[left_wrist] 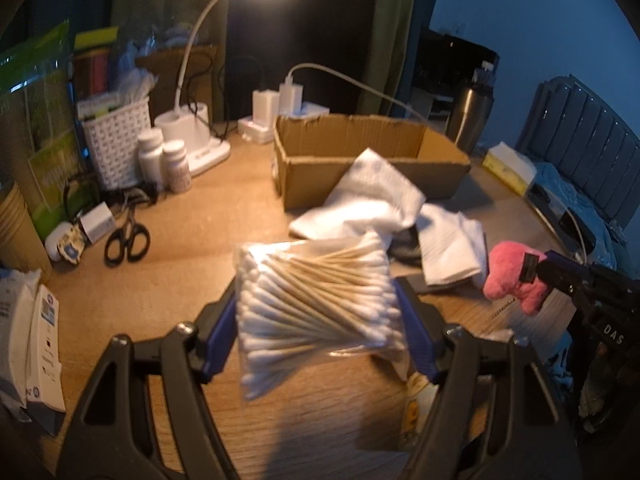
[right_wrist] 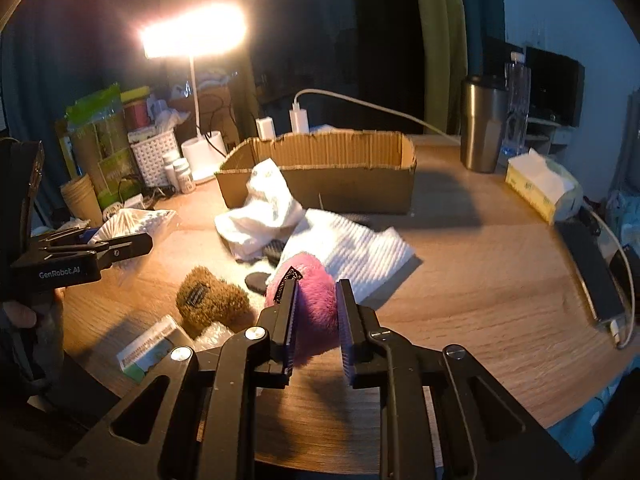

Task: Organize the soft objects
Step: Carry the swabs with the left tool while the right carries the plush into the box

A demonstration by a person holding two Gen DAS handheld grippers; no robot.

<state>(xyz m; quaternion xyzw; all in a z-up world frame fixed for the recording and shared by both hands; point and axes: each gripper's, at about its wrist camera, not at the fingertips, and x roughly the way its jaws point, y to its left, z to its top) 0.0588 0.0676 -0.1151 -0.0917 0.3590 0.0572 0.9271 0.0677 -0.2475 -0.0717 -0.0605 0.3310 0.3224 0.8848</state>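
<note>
My left gripper (left_wrist: pixel 316 300) is shut on a clear bag of cotton swabs (left_wrist: pixel 316 304) and holds it above the wooden table; the bag also shows in the right wrist view (right_wrist: pixel 132 220). My right gripper (right_wrist: pixel 318 292) is shut on a pink plush toy (right_wrist: pixel 316 300), which also shows in the left wrist view (left_wrist: pixel 512 276). A brown plush toy (right_wrist: pixel 212 300) lies on the table left of it. White cloths (right_wrist: pixel 276 208) (left_wrist: pixel 372 200) lie in front of an open cardboard box (right_wrist: pixel 320 176) (left_wrist: pixel 360 160).
A desk lamp (left_wrist: pixel 192 128), white basket (left_wrist: pixel 116 144), pill bottles (left_wrist: pixel 164 160) and scissors (left_wrist: pixel 126 240) stand at the left. A steel tumbler (right_wrist: pixel 482 124), tissue pack (right_wrist: pixel 540 188) and phone on a cable (right_wrist: pixel 592 276) sit at the right. A small packet (right_wrist: pixel 148 348) lies near the front.
</note>
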